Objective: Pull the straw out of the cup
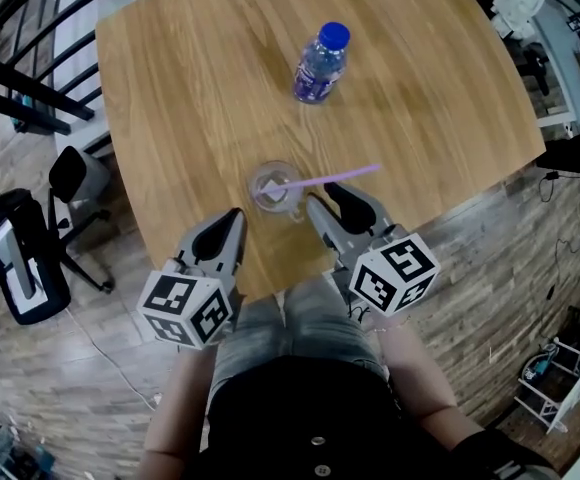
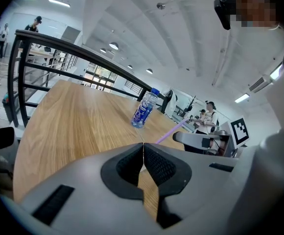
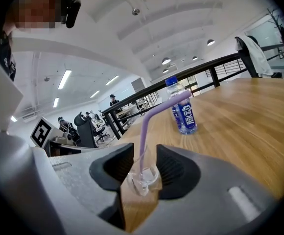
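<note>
Right tool [image 3: 144,155] open, empty; cup [image 3: 143,181] just ahead, in line between its jaws. Straw [image 3: 144,131] leans rightward, nearer this tool. Left tool [image 2: 143,151] shut, empty.

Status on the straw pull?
Done: nothing; the straw sits in the cup. In hand: right tongs open, lined up on the straw, gripping nothing; left tongs shut, empty, short of the cup. Left: grip the straw and pull it out.
</note>
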Motion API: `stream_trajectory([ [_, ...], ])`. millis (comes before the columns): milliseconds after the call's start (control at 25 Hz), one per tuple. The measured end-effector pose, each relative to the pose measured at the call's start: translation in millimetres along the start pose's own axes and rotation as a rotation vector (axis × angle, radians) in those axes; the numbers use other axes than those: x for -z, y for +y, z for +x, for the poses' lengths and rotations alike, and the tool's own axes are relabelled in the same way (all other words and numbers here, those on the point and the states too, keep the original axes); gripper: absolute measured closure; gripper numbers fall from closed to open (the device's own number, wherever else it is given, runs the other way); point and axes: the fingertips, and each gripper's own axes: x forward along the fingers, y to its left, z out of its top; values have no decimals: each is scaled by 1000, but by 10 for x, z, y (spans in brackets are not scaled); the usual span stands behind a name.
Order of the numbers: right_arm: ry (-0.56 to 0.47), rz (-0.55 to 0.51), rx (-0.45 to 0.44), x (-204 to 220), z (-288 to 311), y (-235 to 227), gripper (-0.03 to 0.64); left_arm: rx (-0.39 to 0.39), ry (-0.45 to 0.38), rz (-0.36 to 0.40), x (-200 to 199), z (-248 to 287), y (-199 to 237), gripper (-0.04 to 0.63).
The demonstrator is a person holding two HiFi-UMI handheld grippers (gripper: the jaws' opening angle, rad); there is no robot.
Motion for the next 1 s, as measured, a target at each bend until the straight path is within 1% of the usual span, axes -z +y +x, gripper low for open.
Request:
stream_trajectory([
  [200, -13, -14, -22, -43, 87, 52, 474, 8, -11, -17, 23, 3, -35, 577],
  [320, -14, -17, -32, -42, 132, 80, 490, 14, -13, -20, 30, 7, -53, 577],
  [440, -24, -19, -25, -62, 158, 91, 531, 16, -17, -26, 38, -3, -65, 577],
  [520, -37, -22, -15, -83, 163, 90, 543, 18, -14, -29, 54, -9, -76, 577],
  [600, -48, -26, -4, -96, 164, 81, 580, 24, -8, -31, 78, -10, -101, 577],
  [800, -57, -28, -6, -126, 148, 97, 584, 36, 0, -29, 121, -14, -172, 577],
  [1000, -86, -34, -26, -259, 80, 107, 584, 22, -10, -21, 76, -4, -213, 577],
])
